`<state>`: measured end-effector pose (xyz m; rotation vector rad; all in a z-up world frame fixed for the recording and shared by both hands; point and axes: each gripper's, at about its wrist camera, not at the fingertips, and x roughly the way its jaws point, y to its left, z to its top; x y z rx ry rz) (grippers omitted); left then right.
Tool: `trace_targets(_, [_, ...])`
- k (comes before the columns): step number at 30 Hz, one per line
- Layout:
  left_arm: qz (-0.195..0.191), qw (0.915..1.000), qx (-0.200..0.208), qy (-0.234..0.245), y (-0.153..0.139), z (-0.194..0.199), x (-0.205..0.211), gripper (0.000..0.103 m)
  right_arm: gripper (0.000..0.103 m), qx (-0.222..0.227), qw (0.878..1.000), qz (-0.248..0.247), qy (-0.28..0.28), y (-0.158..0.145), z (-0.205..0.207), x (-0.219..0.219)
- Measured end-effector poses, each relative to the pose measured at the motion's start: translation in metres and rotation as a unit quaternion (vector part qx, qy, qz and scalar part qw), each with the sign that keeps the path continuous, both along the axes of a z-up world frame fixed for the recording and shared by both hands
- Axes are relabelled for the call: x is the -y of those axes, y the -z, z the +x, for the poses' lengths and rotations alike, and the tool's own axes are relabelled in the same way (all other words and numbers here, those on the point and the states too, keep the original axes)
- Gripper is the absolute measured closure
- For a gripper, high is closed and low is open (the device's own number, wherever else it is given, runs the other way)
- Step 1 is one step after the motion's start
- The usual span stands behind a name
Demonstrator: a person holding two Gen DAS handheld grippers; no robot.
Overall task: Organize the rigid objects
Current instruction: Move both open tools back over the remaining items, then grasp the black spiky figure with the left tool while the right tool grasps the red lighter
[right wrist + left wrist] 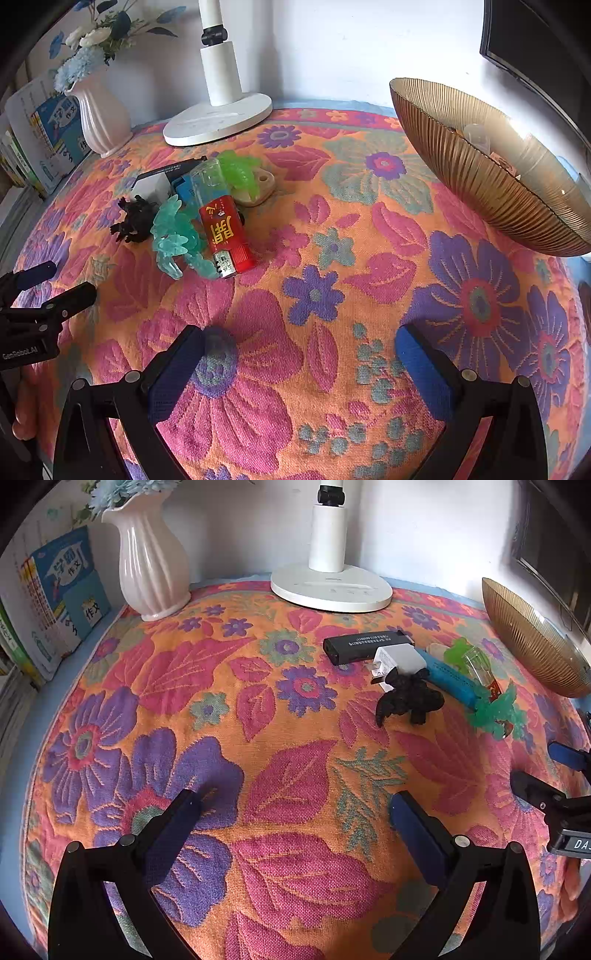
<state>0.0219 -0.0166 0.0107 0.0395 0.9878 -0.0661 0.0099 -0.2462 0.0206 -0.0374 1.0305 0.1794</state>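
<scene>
Left gripper (295, 812): we see its fingers (177, 827) spread wide, nothing between them, only the flowered cloth (288, 782) of the bench below; whether the tips touch the cloth we cannot tell.
Right gripper (299, 343): its fingers (424, 373) stand just as wide and hold nothing; they hang over bare cloth, apart from every object.
Pile of small objects: we find it toward the back of the bench, between the lamp base (218, 118) and both grippers, in a tight cluster.
Red lighter (221, 221): lies flat at the near edge of the pile, metal end toward us, touching the teal toy (173, 232).
Black figurine (135, 219): sits at the left of the pile in the right wrist view, just beside the teal toy.
Black box (364, 646): lies flat at the back of the pile, with the white plug (397, 662) resting against it.
Blue lighter (448, 681): lies beside the plug, partly under the green toy (240, 171).
Amber bowl (480, 177): stands to the right of the pile, well apart; something pale lies in it, which we cannot identify.
Vase (151, 565): stands upright at the back left, near the books (62, 590).
</scene>
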Motion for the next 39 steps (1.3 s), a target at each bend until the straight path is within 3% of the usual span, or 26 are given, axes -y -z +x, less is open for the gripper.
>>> trace_targets(6, [-0.004, 1.0, -0.003, 0.0, -0.001, -0.001, 0.0, 0.0, 0.0, -0.001, 1.0, -0.003, 0.002, 0.0, -0.001, -0.001])
trace_targets(9, [-0.001, 0.9992, -0.035, 0.019, -0.004, 0.009, 0.003, 0.001, 0.0, -0.007, 1.0, -0.009, -0.007, 0.0, -0.001, -0.003])
trace_targets(12, [-0.041, 0.9976, -0.031, 0.046, -0.015, 0.014, 0.006, 0.001, 0.001, -0.027, 0.999, -0.004, -0.032, -0.003, 0.003, 0.0])
trace_targets(17, [-0.014, 0.9958, -0.008, 0.09, -0.024, 0.028, 0.036, 0.002, 0.04, -0.011, 1.0, 0.015, -0.021, -0.022, 0.015, 0.011])
trace_targets(19, [-0.012, 0.9945, -0.014, 0.103, -0.021, 0.035, 0.046, 0.014, 0.042, 0.0, 0.999, 0.007, -0.033, -0.026, 0.023, 0.004])
trace_targets(20, [-0.009, 0.9944, -0.016, 0.104, -0.018, 0.04, 0.051, 0.026, 0.042, 0.002, 0.999, 0.001, -0.043, -0.026, 0.026, -0.002])
trace_targets(25, [-0.023, 0.9942, -0.01, 0.105, -0.012, 0.054, 0.057, 0.038, 0.042, 0.018, 0.997, -0.015, -0.078, -0.024, 0.037, -0.027])
trace_targets(27, [-0.037, 0.9933, -0.003, 0.109, -0.013, 0.056, 0.056, 0.054, 0.043, 0.022, 0.996, -0.023, -0.079, -0.023, 0.042, -0.033])
trace_targets(28, [-0.037, 0.9933, 0.0, 0.11, -0.013, 0.056, 0.056, 0.058, 0.048, 0.02, 0.996, -0.015, -0.081, -0.022, 0.045, -0.033])
trace_targets(29, [-0.037, 0.9933, 0.003, 0.11, -0.014, 0.056, 0.056, 0.068, 0.055, 0.014, 0.996, -0.002, -0.085, -0.02, 0.048, -0.033])
trace_targets(31, [-0.04, 0.993, 0.004, 0.111, -0.014, 0.054, 0.053, 0.07, 0.057, -0.001, 0.995, 0.027, -0.091, -0.014, 0.054, -0.036])
trace_targets(35, [-0.058, 0.9931, 0.005, 0.102, -0.016, 0.042, 0.039, 0.071, 0.078, 0.008, 0.996, 0.031, -0.083, -0.015, 0.048, -0.037])
trace_targets(39, [-0.068, 0.993, 0.015, 0.095, -0.021, 0.019, 0.021, 0.071, 0.08, 0.018, 0.997, 0.048, -0.052, -0.025, 0.029, -0.019])
